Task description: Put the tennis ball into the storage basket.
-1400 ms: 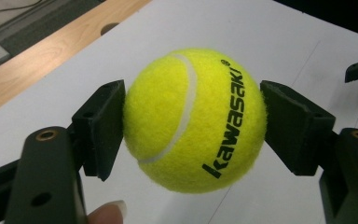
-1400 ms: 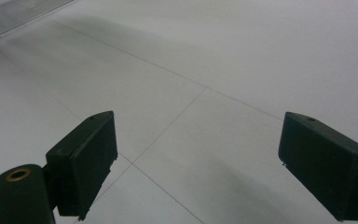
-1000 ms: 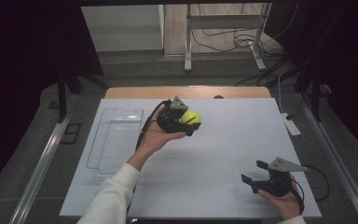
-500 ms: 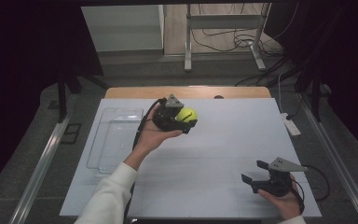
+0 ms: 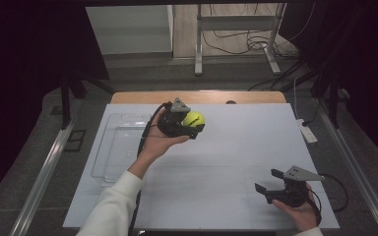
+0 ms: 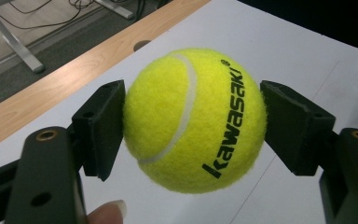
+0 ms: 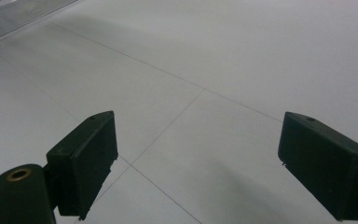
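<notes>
A fuzzy yellow-green tennis ball (image 5: 194, 119) is held clamped between the jaws of the left gripper (image 5: 189, 124), lifted above the far middle of the white table (image 5: 226, 162), apparently for carrying toward the clear plastic tray (image 5: 120, 145) at left. The ball's black "kawasaki" lettering is revealed in the left gripper view. The right gripper (image 5: 271, 186) is rested near right, jaws open and empty.

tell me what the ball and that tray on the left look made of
Tennis ball: fuzzy yellow felt, matte, with a white seam and printed black lettering; probably rubber beneath. Tray: see-through and faintly glossy, so likely clear plastic, though glass can't be ruled out.
</notes>
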Action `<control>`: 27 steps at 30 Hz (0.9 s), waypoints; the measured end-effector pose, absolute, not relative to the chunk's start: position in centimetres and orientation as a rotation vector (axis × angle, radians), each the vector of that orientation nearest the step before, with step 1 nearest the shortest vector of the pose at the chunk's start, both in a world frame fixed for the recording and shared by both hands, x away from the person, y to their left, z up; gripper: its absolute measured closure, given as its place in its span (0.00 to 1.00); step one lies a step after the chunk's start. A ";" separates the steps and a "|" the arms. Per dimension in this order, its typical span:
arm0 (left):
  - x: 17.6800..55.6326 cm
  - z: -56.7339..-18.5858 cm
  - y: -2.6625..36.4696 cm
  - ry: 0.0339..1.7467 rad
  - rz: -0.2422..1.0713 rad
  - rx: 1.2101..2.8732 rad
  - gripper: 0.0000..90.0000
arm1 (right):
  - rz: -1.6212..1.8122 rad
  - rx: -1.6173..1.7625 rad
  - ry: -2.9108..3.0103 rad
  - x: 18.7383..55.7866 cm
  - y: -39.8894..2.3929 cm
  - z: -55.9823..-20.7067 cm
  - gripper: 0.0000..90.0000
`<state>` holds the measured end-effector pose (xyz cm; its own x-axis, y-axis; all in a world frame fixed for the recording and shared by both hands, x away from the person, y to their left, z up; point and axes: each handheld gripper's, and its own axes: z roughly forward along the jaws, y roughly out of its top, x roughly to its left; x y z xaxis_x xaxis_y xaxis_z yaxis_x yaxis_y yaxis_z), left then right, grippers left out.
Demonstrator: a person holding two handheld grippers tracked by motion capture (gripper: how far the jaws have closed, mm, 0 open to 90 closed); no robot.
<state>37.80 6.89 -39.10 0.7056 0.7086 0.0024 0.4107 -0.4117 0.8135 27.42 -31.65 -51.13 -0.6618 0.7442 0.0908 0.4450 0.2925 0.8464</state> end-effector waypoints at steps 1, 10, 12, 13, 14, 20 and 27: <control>37.8 -39.1 6.9 0.853 0.443 2.058 0.30 | 1.311 1.078 2.246 27.4 -31.6 -51.1 0.13; 37.8 -38.9 7.7 0.870 0.464 2.052 0.30 | 1.308 1.079 2.244 27.4 -31.7 -51.1 0.14; 37.8 -38.9 8.0 0.873 0.472 2.053 0.30 | 1.312 1.078 2.243 27.4 -31.7 -51.1 0.14; 37.8 -38.9 8.0 0.873 0.472 2.053 0.30 | 1.312 1.078 2.243 27.4 -31.7 -51.1 0.14; 37.8 -38.9 8.1 0.876 0.476 2.051 0.30 | 1.314 1.079 2.243 27.4 -31.7 -51.1 0.14; 37.8 -38.8 9.1 0.897 0.492 2.044 0.30 | 1.317 1.079 2.239 27.4 -31.7 -51.0 0.14; 37.7 -38.8 10.0 0.920 0.506 2.039 0.30 | 1.322 1.080 2.231 27.3 -31.7 -51.0 0.14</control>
